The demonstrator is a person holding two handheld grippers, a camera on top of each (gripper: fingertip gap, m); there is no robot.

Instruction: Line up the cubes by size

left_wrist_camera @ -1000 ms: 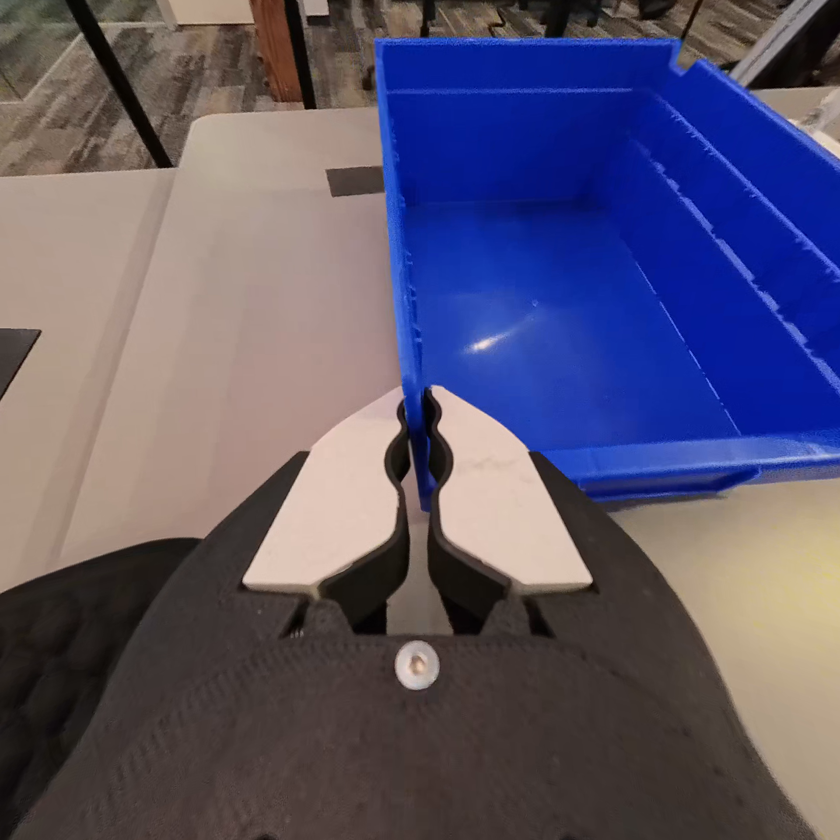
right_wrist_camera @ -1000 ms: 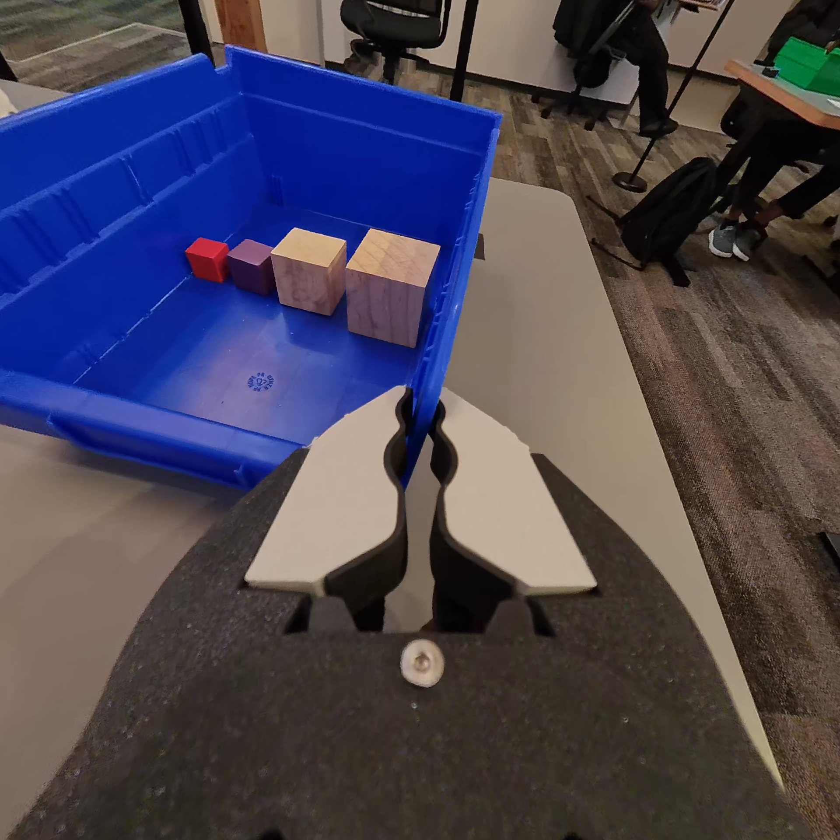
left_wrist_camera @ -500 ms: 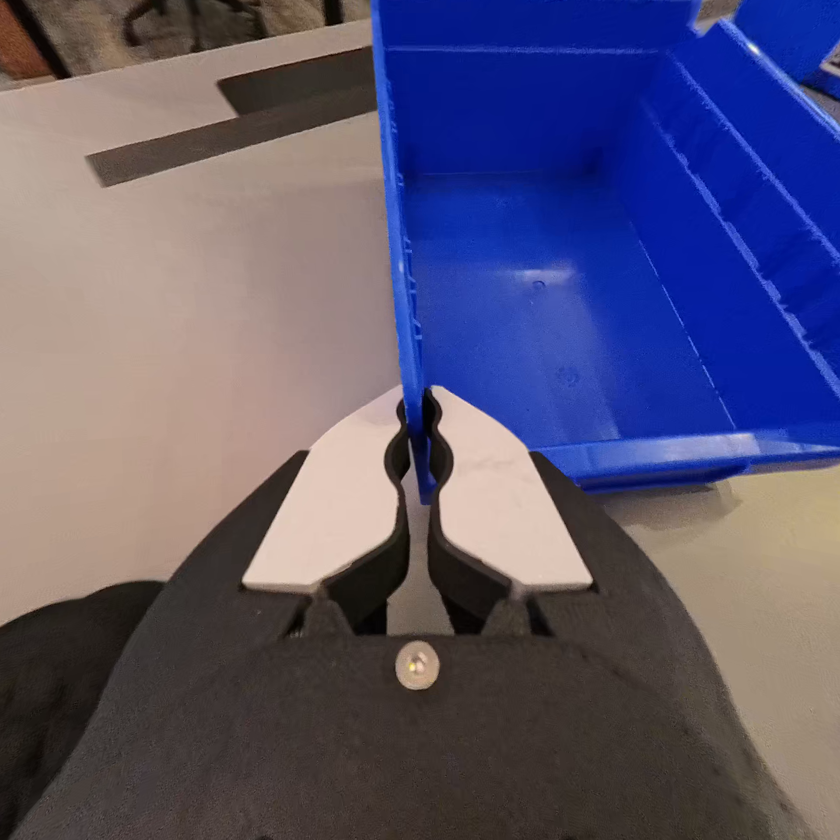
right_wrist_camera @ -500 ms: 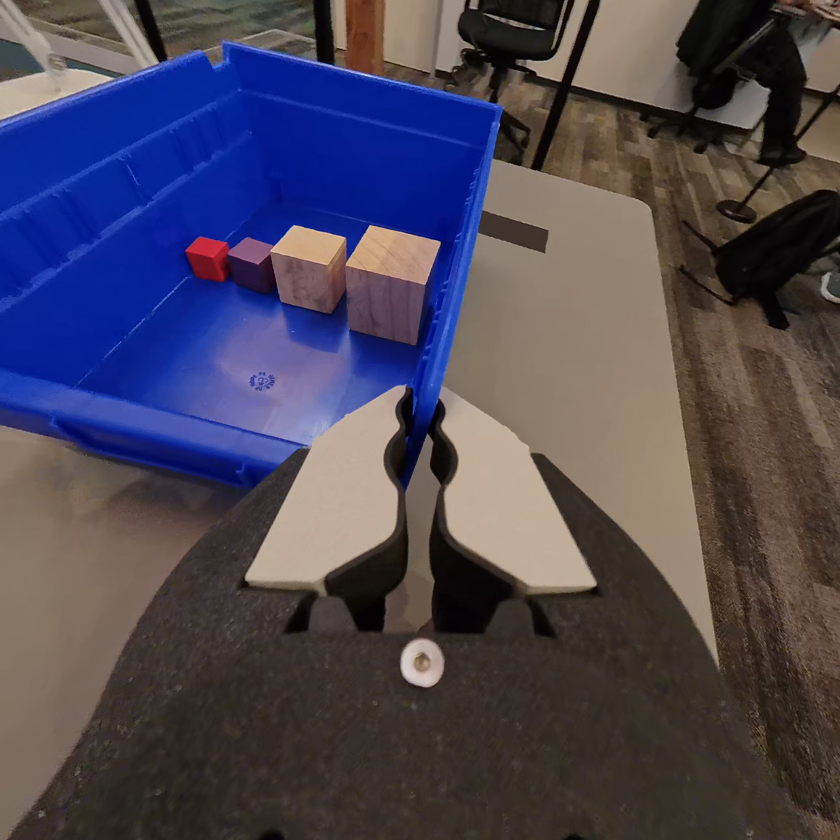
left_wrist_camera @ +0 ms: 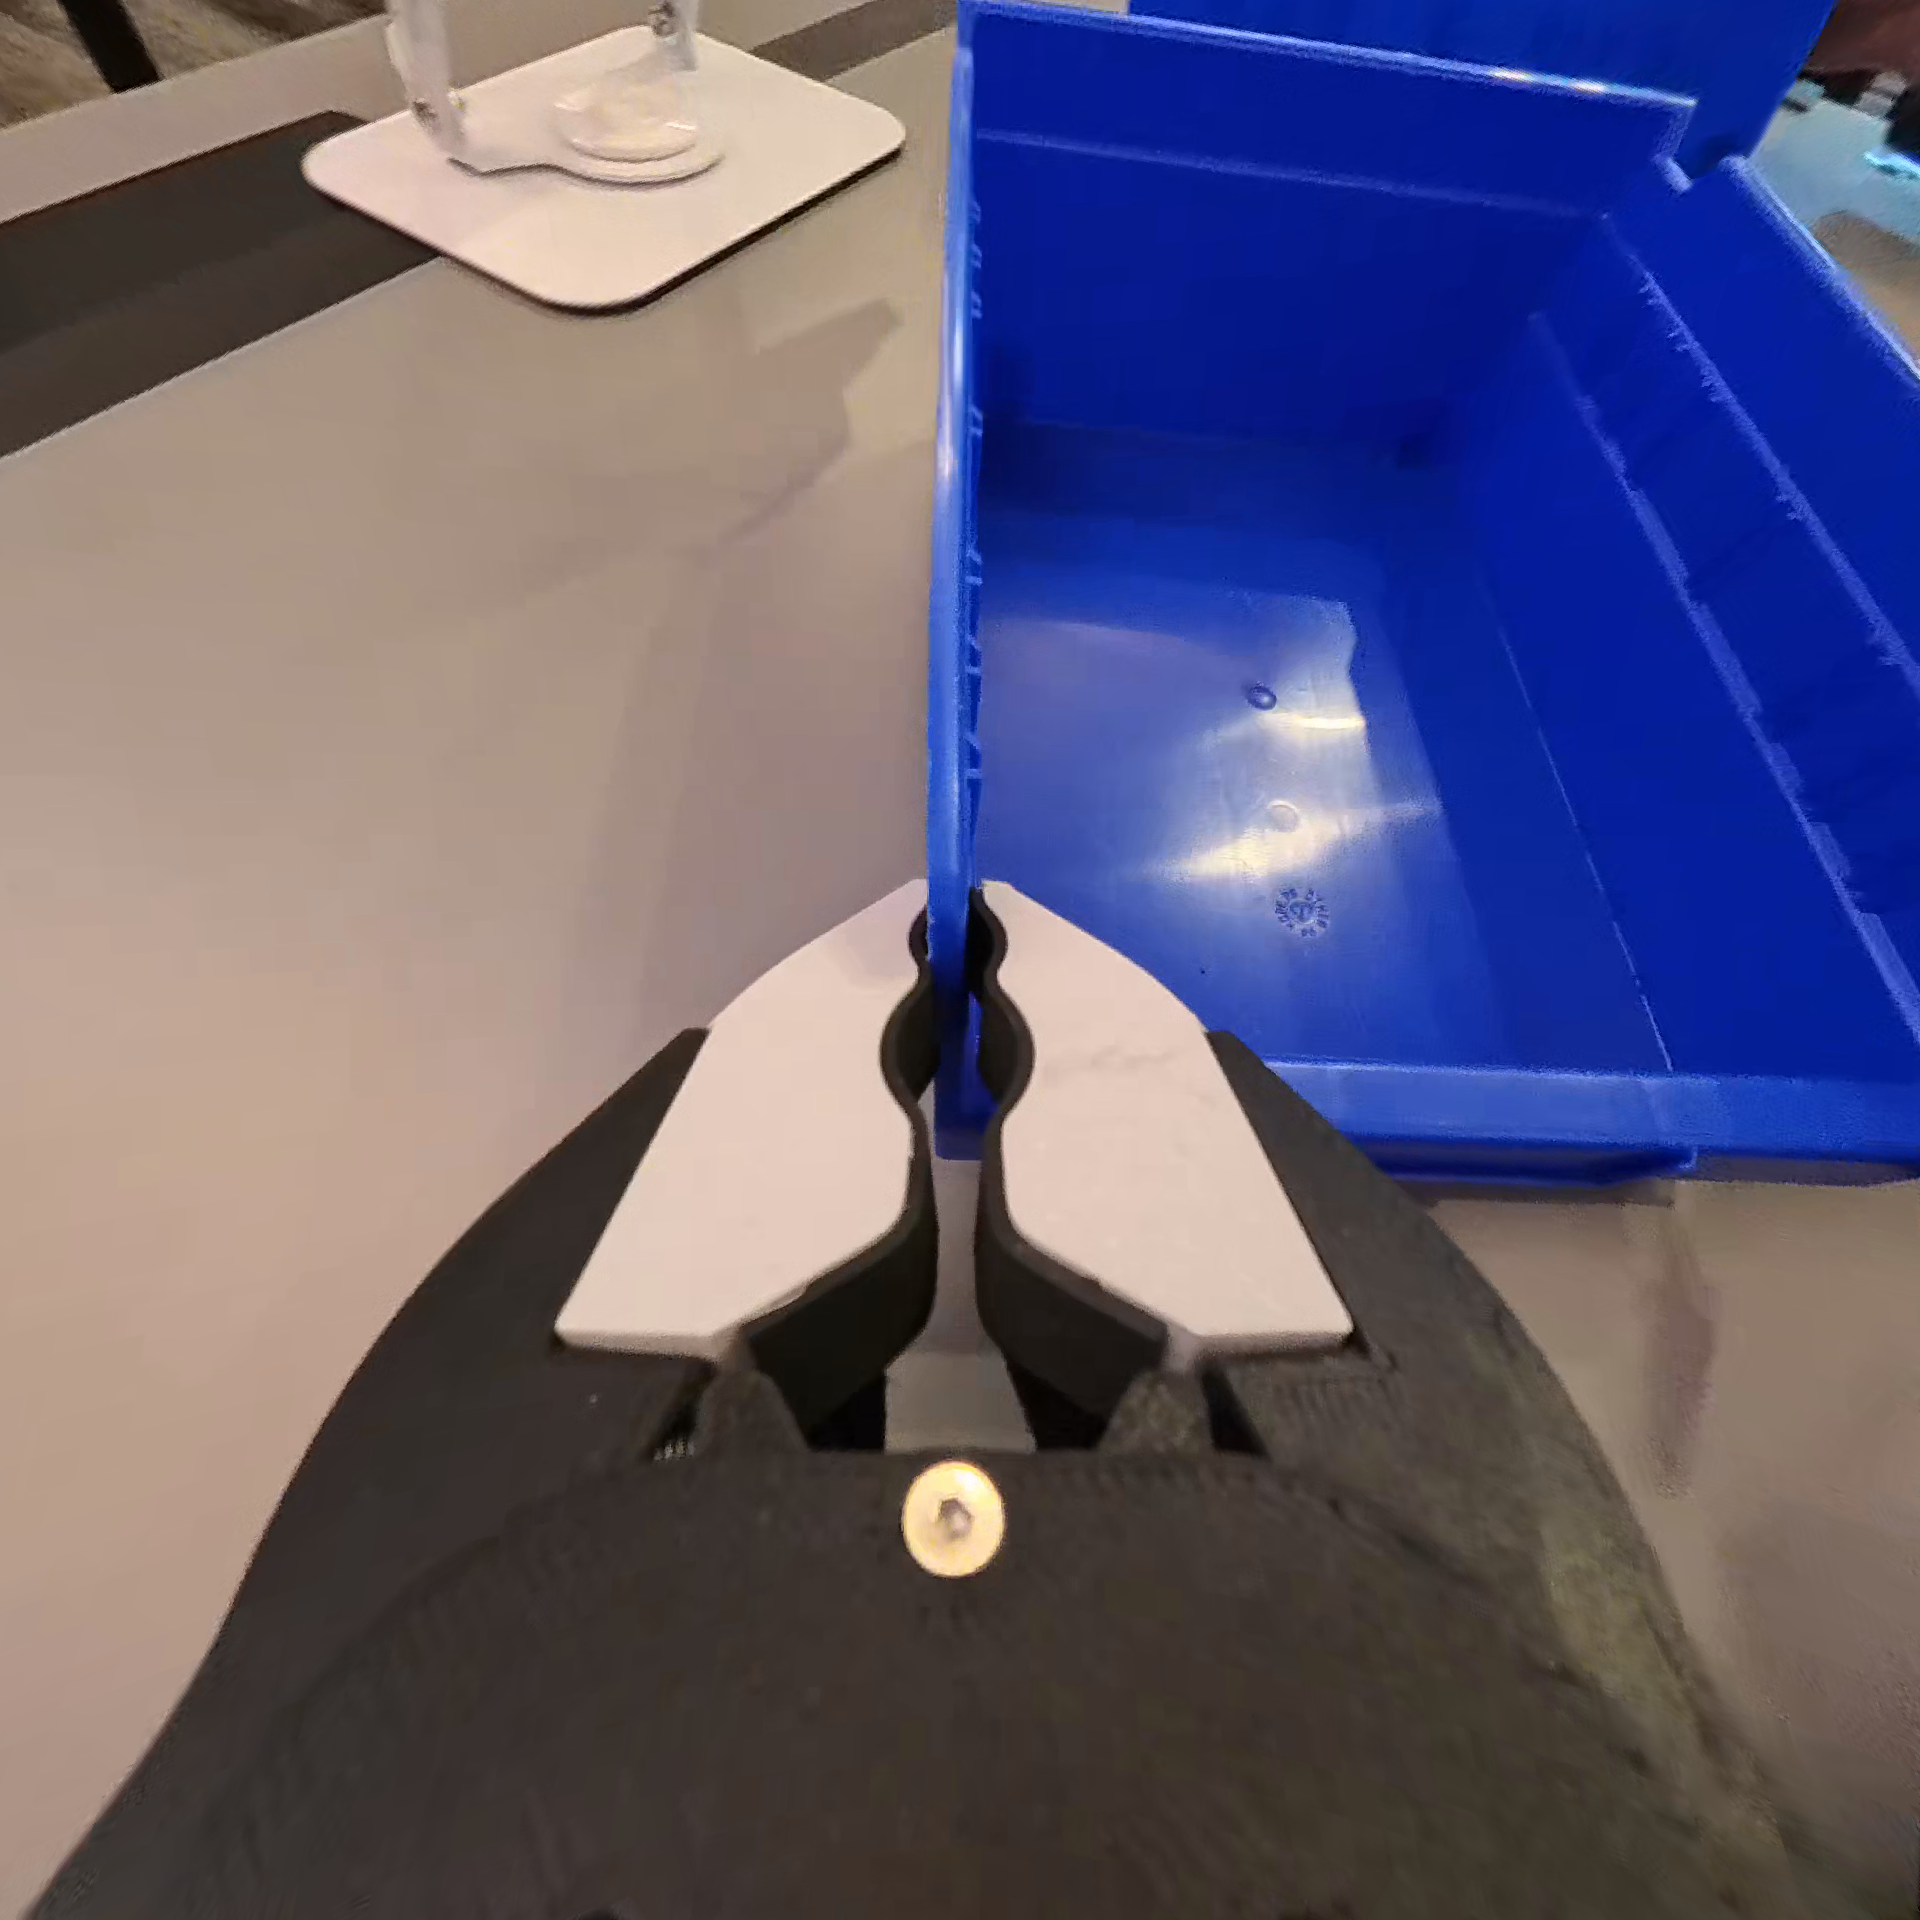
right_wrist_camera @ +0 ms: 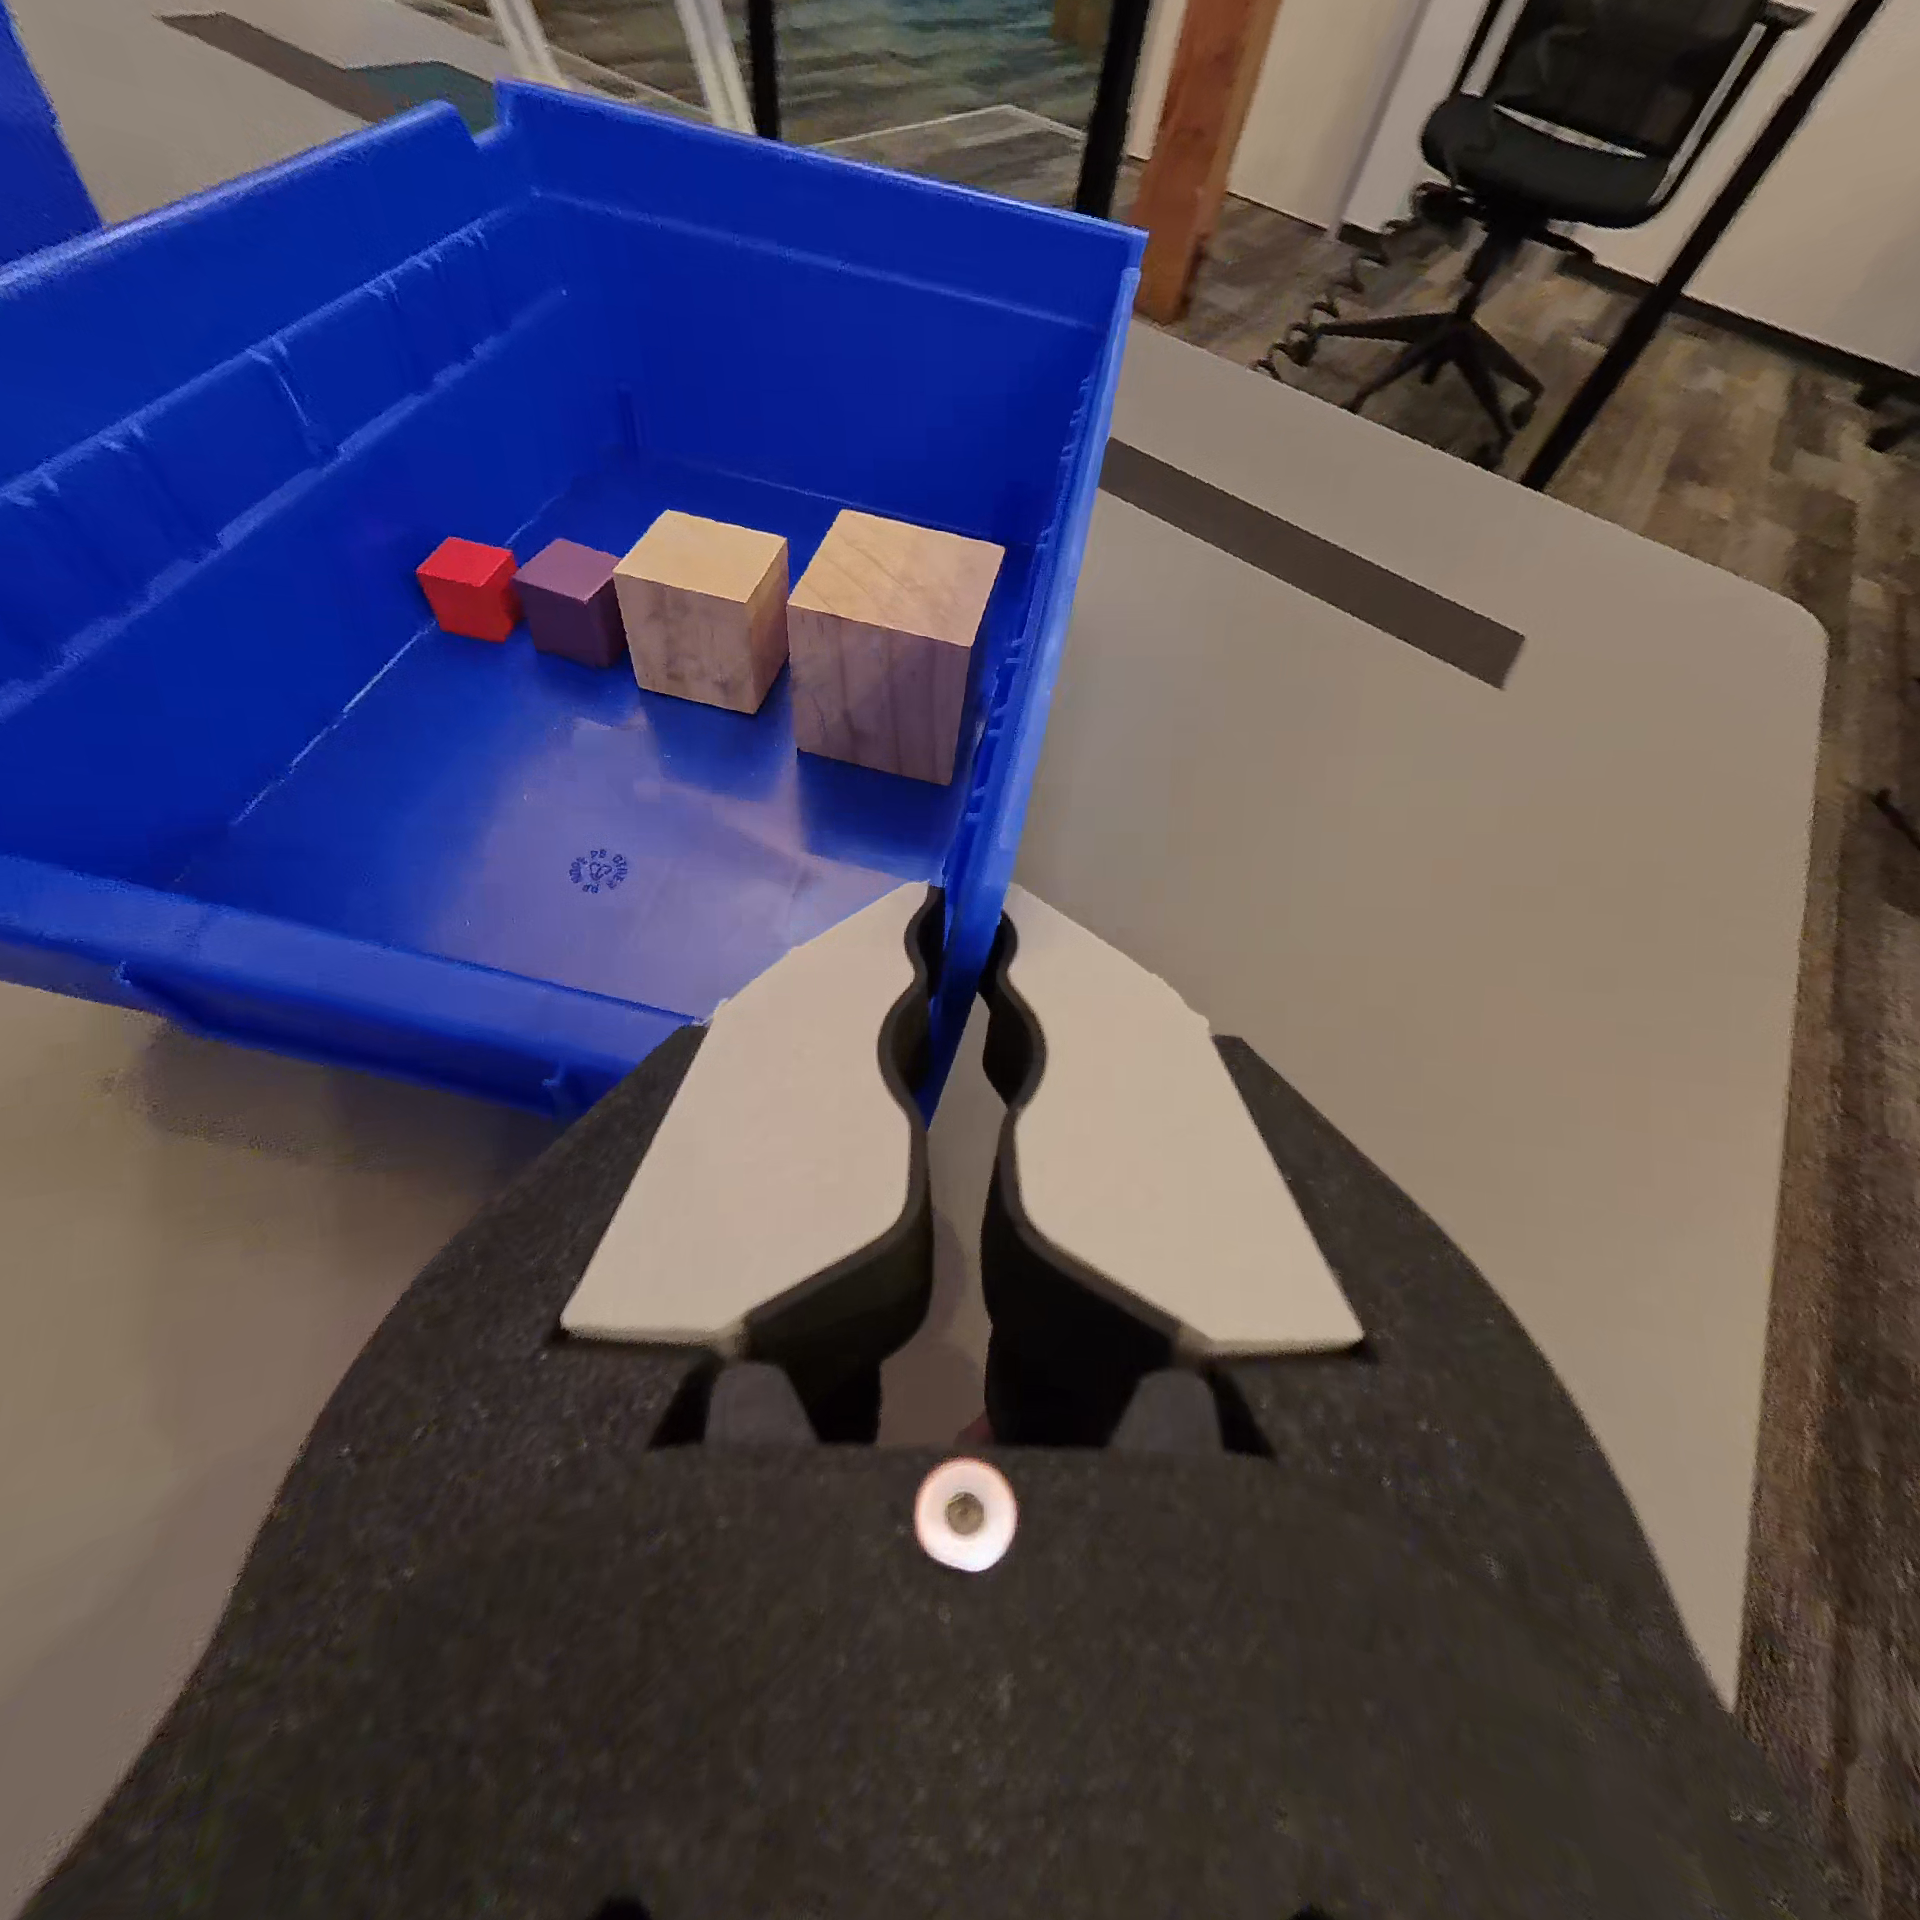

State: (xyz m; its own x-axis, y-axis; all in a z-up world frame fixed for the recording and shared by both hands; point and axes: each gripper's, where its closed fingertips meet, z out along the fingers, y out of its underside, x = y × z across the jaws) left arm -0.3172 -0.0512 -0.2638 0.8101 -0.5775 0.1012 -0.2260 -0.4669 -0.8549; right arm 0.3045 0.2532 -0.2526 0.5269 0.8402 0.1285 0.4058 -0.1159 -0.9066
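Left gripper (left_wrist_camera: 951, 914): narrow, both pads pressed on the left side wall of the blue plastic bin (left_wrist_camera: 1455, 727), near its front corner. One fingertip lies outside the wall, the other inside. Ahead and to the right of this gripper, the bin floor in its view is bare and glossy.

Right gripper (right_wrist_camera: 961, 920): narrow, clamped on the bin's (right_wrist_camera: 312, 644) right side wall near the front corner, one fingertip inside, one outside.

Cubes, inside the bin, ahead and left of the right gripper, in one row along the far wall, rising in size toward the gripped wall:
- red cube (right_wrist_camera: 470, 585), smallest, farthest left
- purple cube (right_wrist_camera: 574, 600), touching or just beside the red one
- smaller wooden cube (right_wrist_camera: 704, 611), just beside the purple one
- larger wooden cube (right_wrist_camera: 894, 644), nearest the gripper, just beside the right wall

Desk (left_wrist_camera: 416, 675): grey, carries the bin; a dark strip (right_wrist_camera: 1320, 566) lies on it ahead and right of the right gripper.

White stand base (left_wrist_camera: 613, 156): on the desk, far ahead and left of the left gripper.

Black office chair (right_wrist_camera: 1558, 156): on the floor beyond the desk, ahead and right of the right gripper.
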